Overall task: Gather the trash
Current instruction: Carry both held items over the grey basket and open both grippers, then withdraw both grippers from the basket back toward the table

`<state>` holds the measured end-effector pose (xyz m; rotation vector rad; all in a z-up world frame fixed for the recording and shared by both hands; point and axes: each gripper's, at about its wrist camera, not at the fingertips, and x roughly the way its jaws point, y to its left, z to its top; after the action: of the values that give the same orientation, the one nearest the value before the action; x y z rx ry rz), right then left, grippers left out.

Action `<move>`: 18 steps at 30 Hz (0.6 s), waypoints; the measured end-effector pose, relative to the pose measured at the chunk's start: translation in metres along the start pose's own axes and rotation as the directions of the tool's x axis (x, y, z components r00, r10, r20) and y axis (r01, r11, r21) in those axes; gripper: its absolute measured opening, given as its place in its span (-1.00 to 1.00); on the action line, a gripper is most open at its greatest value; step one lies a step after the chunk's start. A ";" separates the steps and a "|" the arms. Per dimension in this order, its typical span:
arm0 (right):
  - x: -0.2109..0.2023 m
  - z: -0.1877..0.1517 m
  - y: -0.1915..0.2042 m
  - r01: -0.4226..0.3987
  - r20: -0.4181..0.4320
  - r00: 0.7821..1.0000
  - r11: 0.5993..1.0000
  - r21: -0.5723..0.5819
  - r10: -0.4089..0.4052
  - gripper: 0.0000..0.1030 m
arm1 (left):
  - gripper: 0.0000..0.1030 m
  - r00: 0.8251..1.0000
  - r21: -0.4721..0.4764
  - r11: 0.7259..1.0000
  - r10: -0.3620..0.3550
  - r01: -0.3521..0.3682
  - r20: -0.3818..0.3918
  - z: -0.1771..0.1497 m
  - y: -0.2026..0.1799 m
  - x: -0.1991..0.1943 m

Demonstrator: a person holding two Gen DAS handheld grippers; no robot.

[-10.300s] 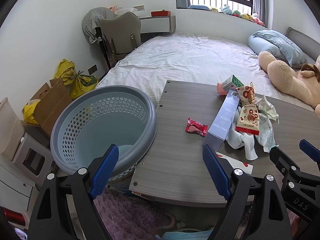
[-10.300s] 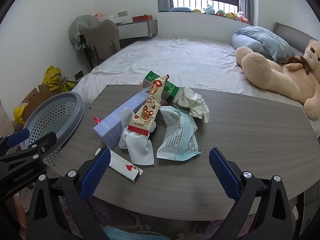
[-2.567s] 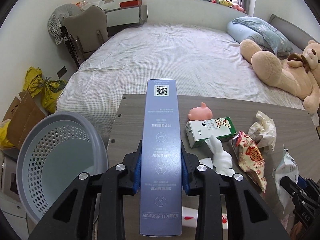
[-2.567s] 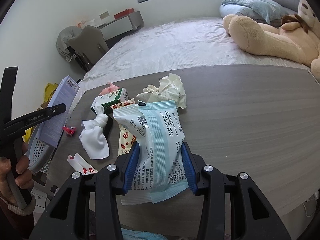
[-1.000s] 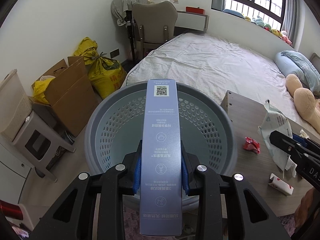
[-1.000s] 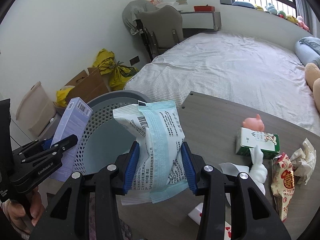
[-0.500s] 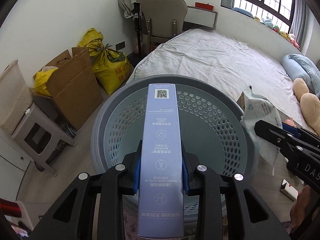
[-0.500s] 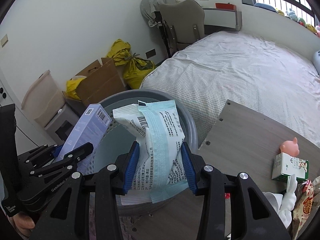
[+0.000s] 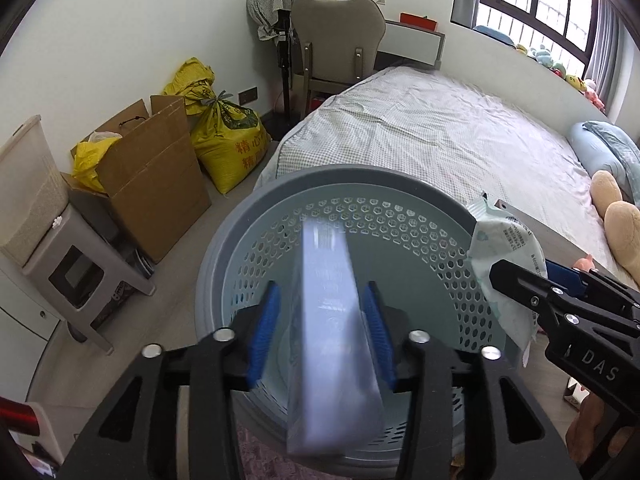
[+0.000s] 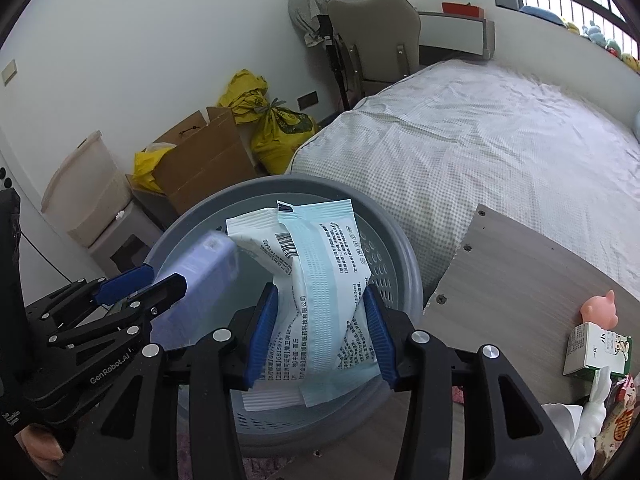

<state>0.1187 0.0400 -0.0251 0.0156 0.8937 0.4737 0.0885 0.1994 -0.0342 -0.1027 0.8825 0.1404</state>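
- Our left gripper [image 9: 322,330] has its jaws parted; the blurred box [image 9: 328,320] sits loose between them, apparently dropping into the basket [image 9: 256,216].
- Our right gripper [image 10: 320,330] clamps the wrapper [image 10: 320,272] above the basket's 3 o'clock side; we should centre it before letting go.
- The basket looks otherwise empty.

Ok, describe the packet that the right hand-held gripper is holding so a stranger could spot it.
Find the round grey perforated basket beside the wooden table. Above it, the right hand-held gripper clamps a flat plastic packet. Unlike the blurred lavender box beside it, it is white and pale blue with a barcode.
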 end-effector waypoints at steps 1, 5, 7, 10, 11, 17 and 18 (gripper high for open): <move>0.000 0.000 0.001 0.001 0.003 1.000 1.000 -0.001 -0.001 -0.04 | -0.02 1.000 -0.004 1.000 -0.003 0.003 0.000 0.000 0.001 0.000; -0.001 0.000 0.002 0.012 0.009 1.000 1.000 -0.005 -0.012 -0.01 | 0.00 1.000 -0.011 1.000 0.004 -0.004 -0.002 0.000 0.002 0.000; -0.001 0.000 0.002 0.012 0.007 1.000 1.000 -0.005 -0.012 -0.01 | 0.04 1.000 -0.015 1.000 0.006 -0.006 -0.002 -0.001 0.004 0.000; 0.001 -0.001 0.001 0.013 0.002 1.000 1.000 -0.003 -0.013 -0.01 | 0.10 1.000 -0.022 1.000 0.012 -0.012 -0.001 -0.002 0.005 -0.001; 0.001 -0.001 0.002 0.014 0.000 1.000 1.000 -0.004 -0.014 -0.01 | 0.12 1.000 -0.025 1.000 0.014 -0.014 -0.001 -0.002 0.005 -0.001; -0.002 -0.004 0.002 0.010 0.002 1.000 1.000 -0.005 -0.010 0.00 | 0.17 1.000 -0.040 0.999 0.024 -0.024 -0.004 -0.004 0.008 -0.003; -0.003 -0.005 0.002 0.010 0.003 1.000 1.000 -0.005 -0.010 0.01 | 0.19 1.000 -0.042 0.999 0.026 -0.027 -0.004 -0.005 0.009 -0.004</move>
<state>0.1133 0.0395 -0.0257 0.0075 0.8895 0.4663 0.0812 0.2072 -0.0347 -0.1303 0.8846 0.1835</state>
